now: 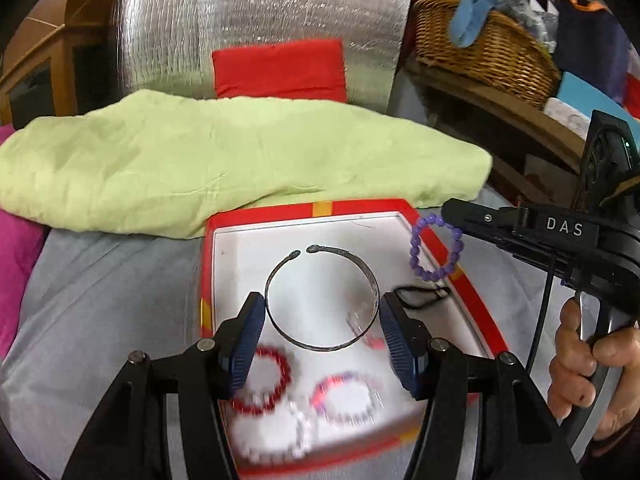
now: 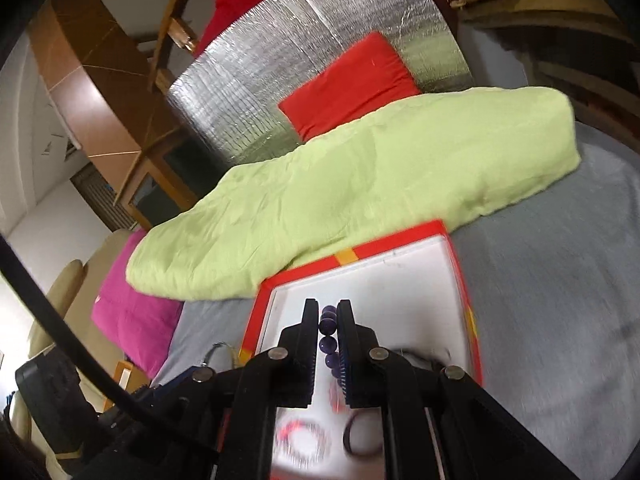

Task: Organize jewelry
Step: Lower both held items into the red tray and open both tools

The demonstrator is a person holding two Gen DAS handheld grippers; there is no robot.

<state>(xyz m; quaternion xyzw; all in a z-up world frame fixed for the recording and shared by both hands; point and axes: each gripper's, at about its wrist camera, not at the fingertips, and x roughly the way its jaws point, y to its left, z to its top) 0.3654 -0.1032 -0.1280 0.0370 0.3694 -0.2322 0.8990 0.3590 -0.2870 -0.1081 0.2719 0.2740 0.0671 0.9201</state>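
A red box with a white inside (image 1: 468, 304) lies on the grey cover. My left gripper (image 1: 322, 316) is shut on a dark metal open bangle (image 1: 280, 328), gripped across its width above the box. Below it lie a red bead bracelet (image 1: 266, 380), a red-and-purple bracelet (image 1: 346, 396) and a white bead bracelet (image 1: 276, 440), all blurred. My right gripper (image 2: 329, 316) is shut on a purple bead bracelet (image 2: 329, 334); in the left wrist view that bracelet (image 1: 436, 246) hangs from the right gripper over the box's right rim. The box also shows in the right wrist view (image 2: 352, 256).
A light green folded cloth (image 1: 240, 160) lies just behind the box. A red cushion (image 1: 280, 68) leans on a silver foil panel (image 1: 260, 20). A wicker basket (image 1: 480, 44) stands at the back right. A pink cushion (image 2: 132, 312) lies at the left. A black cord (image 1: 420, 294) lies in the box.
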